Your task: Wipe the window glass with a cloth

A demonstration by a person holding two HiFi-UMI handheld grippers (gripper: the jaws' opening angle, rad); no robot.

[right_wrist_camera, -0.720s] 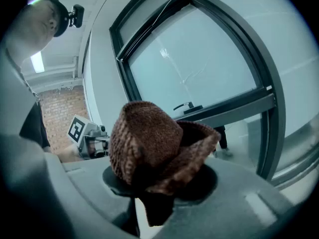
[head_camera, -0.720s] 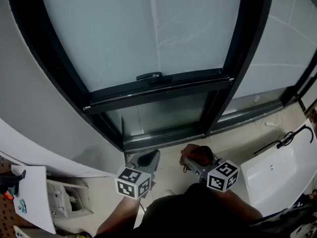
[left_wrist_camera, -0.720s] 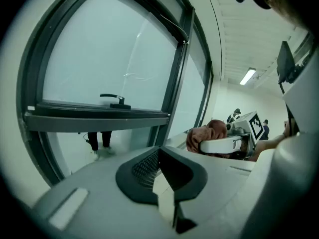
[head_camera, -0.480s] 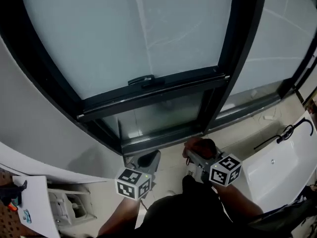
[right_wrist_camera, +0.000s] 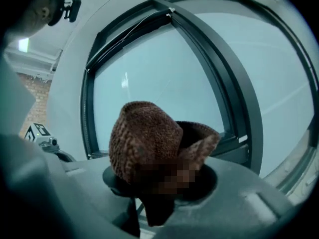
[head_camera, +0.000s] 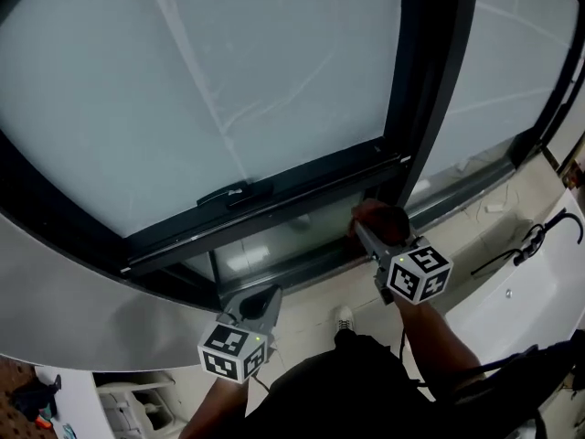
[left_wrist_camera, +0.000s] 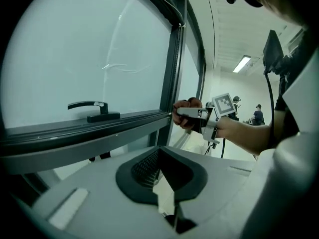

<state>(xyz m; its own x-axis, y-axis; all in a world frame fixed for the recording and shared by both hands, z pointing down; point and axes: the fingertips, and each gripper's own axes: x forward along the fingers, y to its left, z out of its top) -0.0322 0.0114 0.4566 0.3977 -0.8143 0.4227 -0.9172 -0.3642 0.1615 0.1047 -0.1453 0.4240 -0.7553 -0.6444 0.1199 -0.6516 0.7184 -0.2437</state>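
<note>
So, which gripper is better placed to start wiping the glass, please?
The right gripper: its jaws hold the brown knitted cloth near the window glass; the left gripper is empty.

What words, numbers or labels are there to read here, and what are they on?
No readable text in any of these views.
Left cube and right cube: black-and-white square patterns only, no letters or digits.
Window glass and cloth: no print visible.
</note>
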